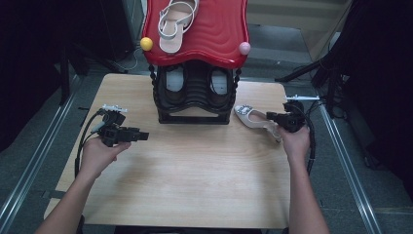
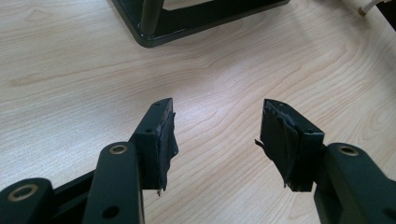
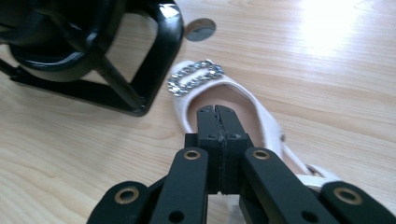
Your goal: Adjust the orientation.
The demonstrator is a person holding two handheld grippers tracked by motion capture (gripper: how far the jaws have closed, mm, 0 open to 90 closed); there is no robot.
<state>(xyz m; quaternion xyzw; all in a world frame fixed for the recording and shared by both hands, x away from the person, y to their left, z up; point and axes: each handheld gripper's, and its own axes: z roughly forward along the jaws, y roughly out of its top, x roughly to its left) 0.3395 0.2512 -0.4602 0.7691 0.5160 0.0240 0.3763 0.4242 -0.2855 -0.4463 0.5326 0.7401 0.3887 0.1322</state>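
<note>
the right hand-held gripper point(image 3: 217, 109) has its jaws pressed together with nothing between them, above the pale sandal point(image 3: 219, 95) lying on the counter point(image 1: 195, 165) beside the black rack point(image 1: 194, 95). the left hand-held gripper point(image 2: 215, 135) hovers with jaws apart and empty.

Shoe point(image 1: 253, 118) right of rack point(image 1: 195, 92); table point(image 1: 195, 170) beneath.
</note>
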